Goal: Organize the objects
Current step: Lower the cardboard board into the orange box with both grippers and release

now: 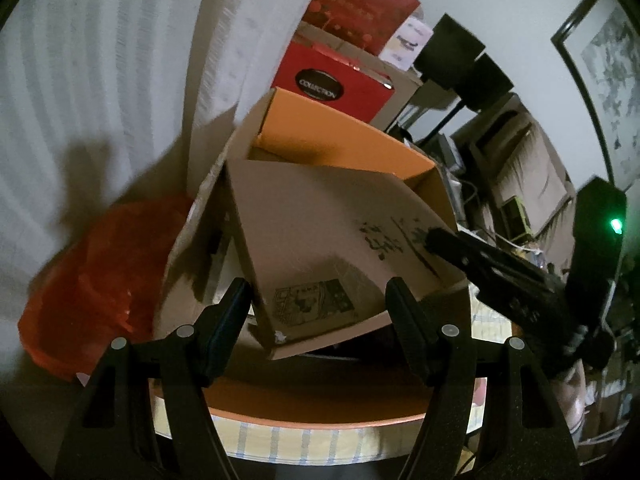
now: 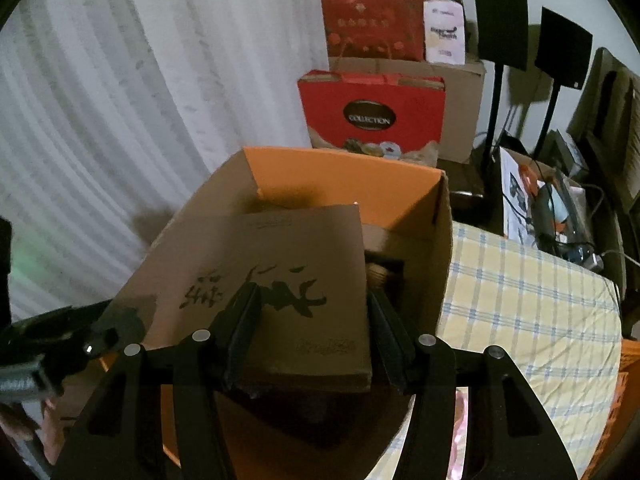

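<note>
Cardboard gift box (image 2: pixel 296 280), brush-lettered, lies tilted across the open orange-lined carton (image 2: pixel 400 184); probably light, stiff and smooth. Right claw (image 2: pixel 312 328) grips its near edge; left claw (image 1: pixel 318 312), at nine o'clock, spread, grasping nothing. Checked worktop (image 2: pixel 520 300) lies at three.

The carton (image 2: pixel 400 196) is orange inside and plain brown outside; the flat brown box (image 2: pixel 304 280) bears black brush lettering. The tabletop (image 2: pixel 528 300) cloth is pale yellow with blue-and-white checks. The gift bag (image 2: pixel 372 116) is red with a black oval, and the curtain (image 2: pixel 100 100) is white.
</note>
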